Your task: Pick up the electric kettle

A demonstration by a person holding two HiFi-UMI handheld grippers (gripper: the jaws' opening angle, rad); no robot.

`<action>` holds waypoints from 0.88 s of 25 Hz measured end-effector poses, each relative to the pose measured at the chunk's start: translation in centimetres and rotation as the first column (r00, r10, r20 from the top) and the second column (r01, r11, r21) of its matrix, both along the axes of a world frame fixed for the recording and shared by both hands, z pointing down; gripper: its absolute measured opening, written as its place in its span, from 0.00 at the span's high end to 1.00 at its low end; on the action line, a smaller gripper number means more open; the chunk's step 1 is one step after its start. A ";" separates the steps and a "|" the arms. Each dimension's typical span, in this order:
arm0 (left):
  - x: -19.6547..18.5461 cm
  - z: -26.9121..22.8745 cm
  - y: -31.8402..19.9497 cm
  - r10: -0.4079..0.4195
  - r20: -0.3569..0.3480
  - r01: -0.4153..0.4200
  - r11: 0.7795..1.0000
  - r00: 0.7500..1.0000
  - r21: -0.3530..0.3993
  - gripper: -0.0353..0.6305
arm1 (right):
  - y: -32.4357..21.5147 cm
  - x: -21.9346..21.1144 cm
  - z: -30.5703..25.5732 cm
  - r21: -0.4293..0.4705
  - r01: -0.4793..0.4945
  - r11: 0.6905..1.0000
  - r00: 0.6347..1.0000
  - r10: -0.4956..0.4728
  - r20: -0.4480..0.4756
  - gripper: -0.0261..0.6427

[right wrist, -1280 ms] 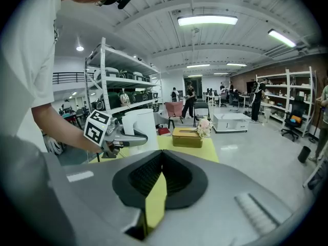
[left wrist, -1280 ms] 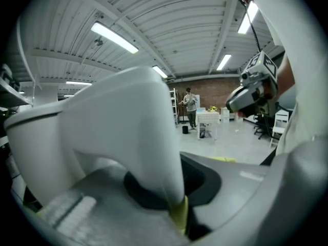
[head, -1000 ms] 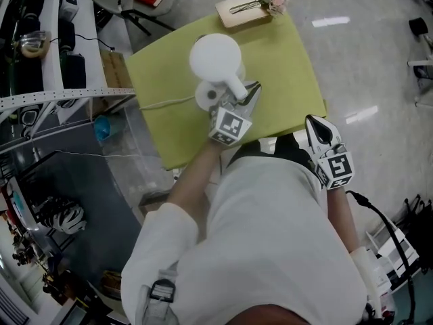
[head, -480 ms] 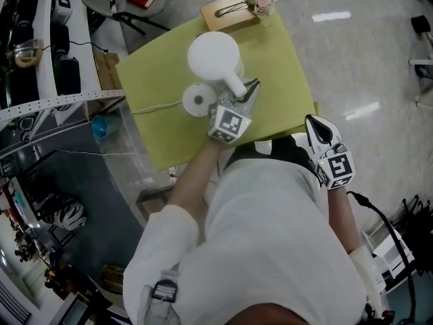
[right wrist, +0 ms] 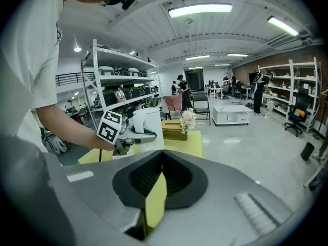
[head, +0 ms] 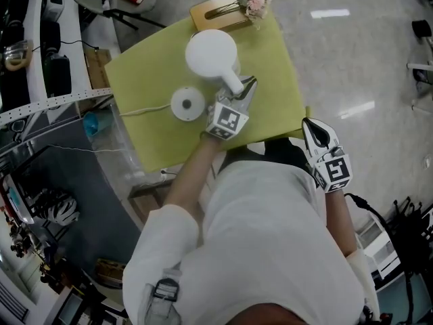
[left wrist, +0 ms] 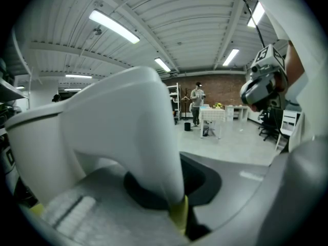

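One yellow-green surface (head: 149, 73) under the lot. Electric kettle (head: 211, 51) near its middle: all white, round top seen from above, thick smooth handle (head: 233, 84) sticking out at 5 o'clock. It is off its round white base (head: 187, 103), which lies at 7 o'clock of it, corded. Left gripper (head: 246, 87): fingers clenched on the handle. Right gripper (head: 311, 123), at 4 o'clock past the surface edge: fingers closed, empty.

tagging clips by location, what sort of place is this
Probably an open workshop or lab hall: stocked metal shelving racks, strip lights overhead, and a green-clothed table standing on a bare polished floor.
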State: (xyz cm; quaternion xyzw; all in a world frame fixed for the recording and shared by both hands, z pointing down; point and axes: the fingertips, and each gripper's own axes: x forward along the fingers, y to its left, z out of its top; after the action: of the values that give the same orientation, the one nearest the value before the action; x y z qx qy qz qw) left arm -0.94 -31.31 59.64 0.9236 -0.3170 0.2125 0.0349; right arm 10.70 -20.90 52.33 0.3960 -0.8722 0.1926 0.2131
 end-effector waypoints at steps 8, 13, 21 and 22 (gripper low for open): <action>1.6 2.1 -1.1 -0.004 -0.003 0.004 1.000 1.000 -0.009 0.91 | -1.1 1.5 1.1 -0.028 0.013 1.000 1.000 -0.013 -0.006 0.97; 2.2 3.0 -1.3 -0.013 -0.006 0.013 1.000 1.000 -0.022 0.91 | -1.3 2.2 1.5 -0.041 0.015 0.999 1.000 -0.015 -0.007 0.97; 2.7 3.3 -1.8 -0.013 -0.001 0.013 1.000 1.000 -0.015 0.91 | -1.2 2.8 2.3 -0.051 0.018 0.999 1.000 -0.019 -0.012 0.97; 2.7 3.4 -1.7 -0.013 -0.001 0.013 1.000 1.000 -0.016 0.91 | -1.2 2.8 2.3 -0.051 0.019 0.999 1.000 -0.020 -0.012 0.97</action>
State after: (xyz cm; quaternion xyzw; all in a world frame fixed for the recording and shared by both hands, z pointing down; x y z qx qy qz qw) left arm 1.79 -33.03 63.04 0.9214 -0.3211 0.2145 0.0437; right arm 13.48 -22.12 54.66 0.3830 -0.8696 0.2101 0.2302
